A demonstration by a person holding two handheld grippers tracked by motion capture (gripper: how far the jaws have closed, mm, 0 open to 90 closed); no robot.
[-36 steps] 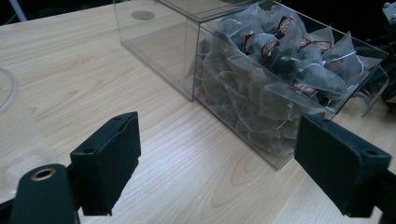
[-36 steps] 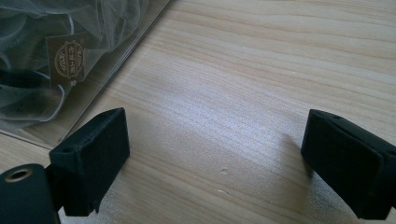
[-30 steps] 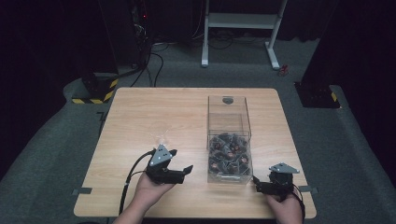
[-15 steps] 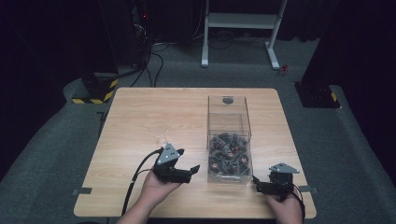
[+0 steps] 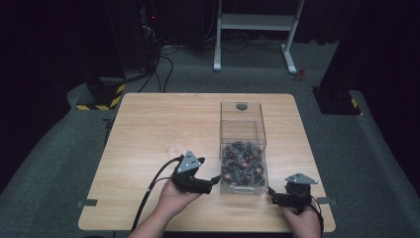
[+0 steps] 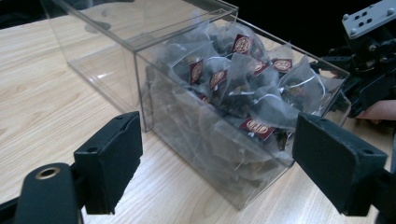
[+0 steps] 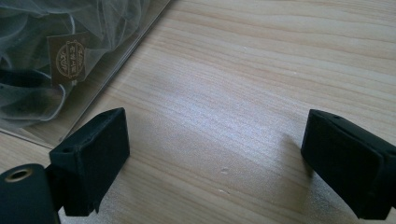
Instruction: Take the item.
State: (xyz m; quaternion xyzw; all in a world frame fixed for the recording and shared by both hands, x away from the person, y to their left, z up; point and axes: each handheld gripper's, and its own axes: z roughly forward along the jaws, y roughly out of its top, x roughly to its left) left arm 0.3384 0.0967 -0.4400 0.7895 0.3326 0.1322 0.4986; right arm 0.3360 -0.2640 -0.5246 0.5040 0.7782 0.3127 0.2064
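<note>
Desk [image 5: 148,129]: bare wood from 9 to 12 o'clock. Clear box [image 5: 242,148] stands right of centre, near end close to the 6 o'clock edge. Left tongs [image 5: 214,179] spread wide, just beside the box's 9 o'clock wall. Right tongs [image 5: 271,194] spread wide over bare wood at 5 o'clock. Left gripper view: tea bags [image 6: 243,84] with dark red tags heaped in the box's near half; far half bare.

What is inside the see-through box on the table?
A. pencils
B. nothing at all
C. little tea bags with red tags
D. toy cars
C: the clear box holds a heap of mesh tea bags with small dark red tags, piled at the end nearest the person.
</note>
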